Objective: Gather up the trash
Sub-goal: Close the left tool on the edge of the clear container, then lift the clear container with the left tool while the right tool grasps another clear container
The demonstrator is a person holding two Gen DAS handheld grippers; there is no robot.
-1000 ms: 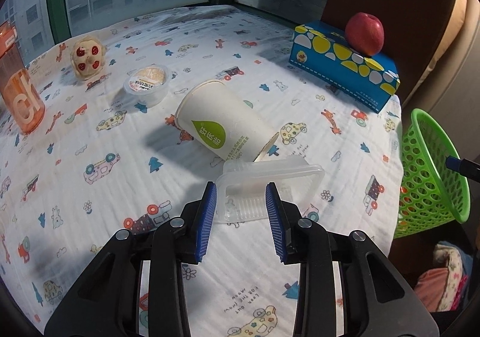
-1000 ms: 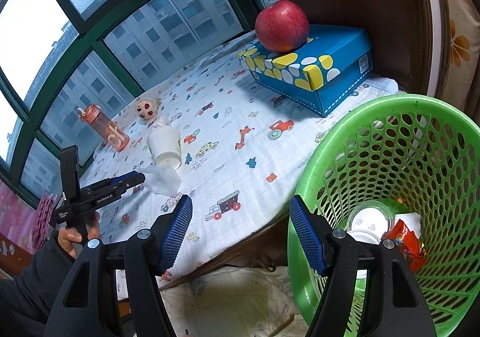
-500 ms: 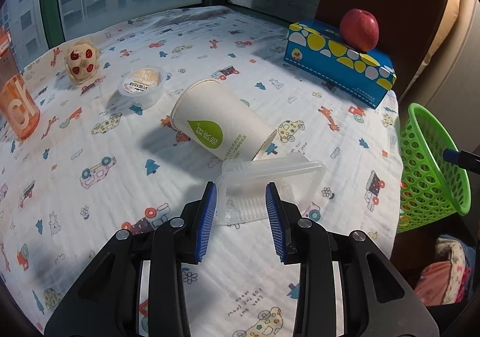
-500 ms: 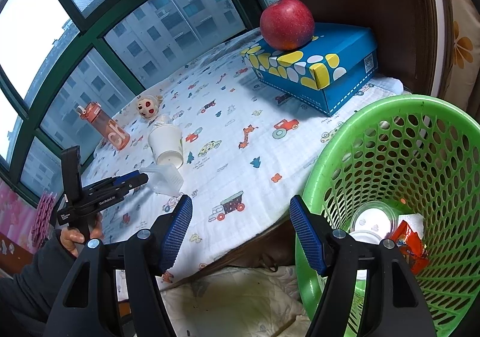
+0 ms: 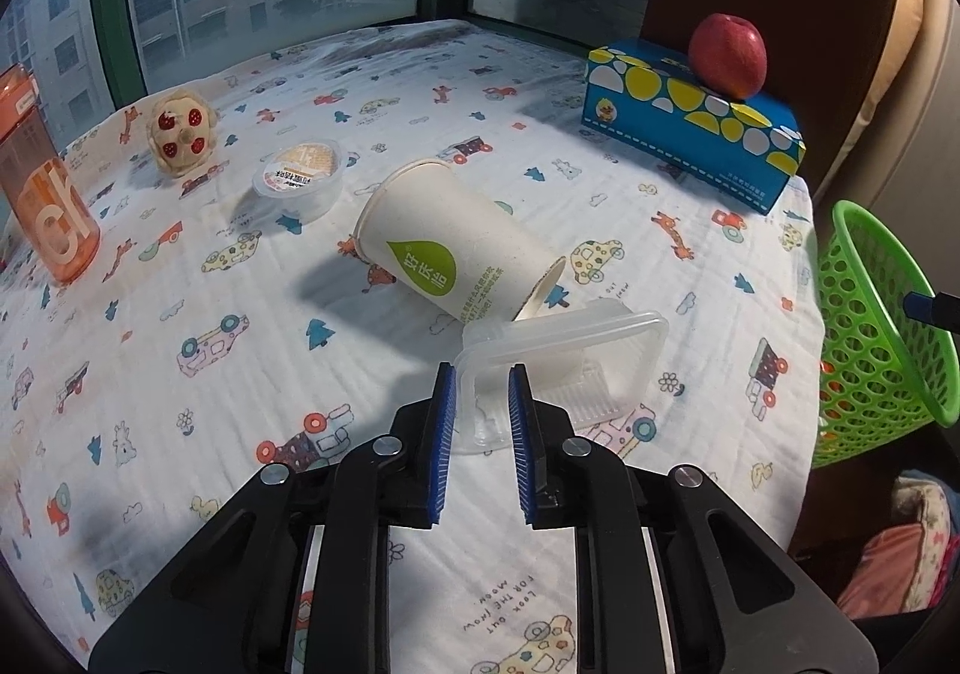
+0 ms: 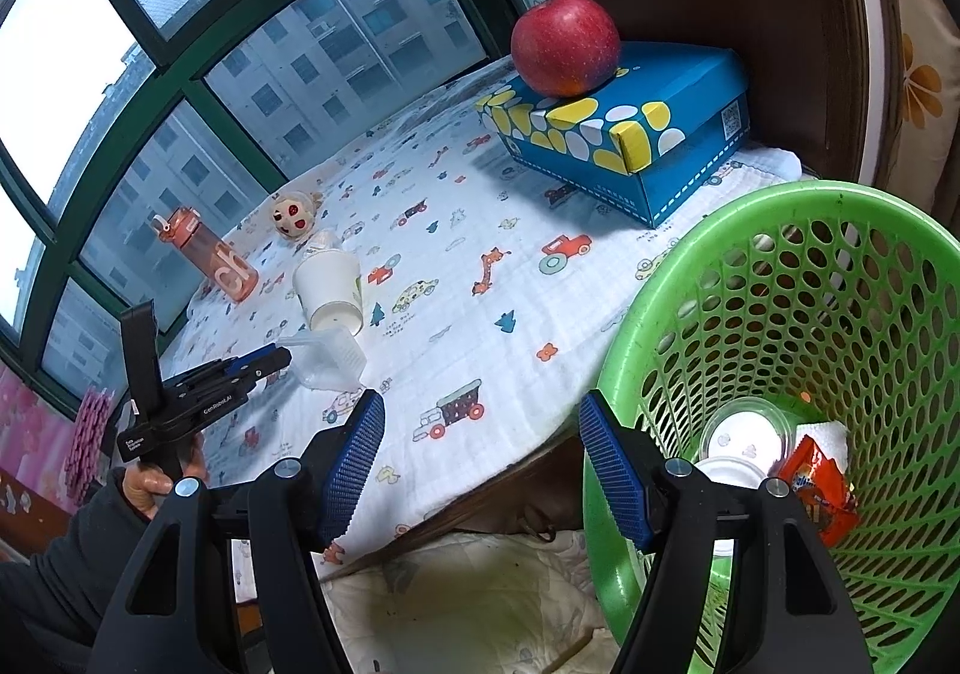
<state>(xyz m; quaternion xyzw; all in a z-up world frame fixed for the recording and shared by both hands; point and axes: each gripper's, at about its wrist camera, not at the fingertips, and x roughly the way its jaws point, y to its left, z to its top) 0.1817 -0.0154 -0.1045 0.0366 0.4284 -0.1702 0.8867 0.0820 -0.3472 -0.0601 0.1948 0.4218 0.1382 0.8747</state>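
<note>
Left wrist view: at centre frame, the left gripper (image 5: 479, 422) pinches the near rim of a clear plastic tray (image 5: 564, 359) lying against a toppled paper cup (image 5: 447, 254), apparently ready to lift it.

Right wrist view: the right gripper (image 6: 480, 461), jaws spread and empty, hovers beside the green basket (image 6: 654, 314) at lower right, where trash already lies.

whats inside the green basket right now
Inside the basket, in the right wrist view: a clear round lidded cup, a red snack wrapper and something white behind it. The right tool's arm covers part of the bottom, so more may be hidden.
</note>
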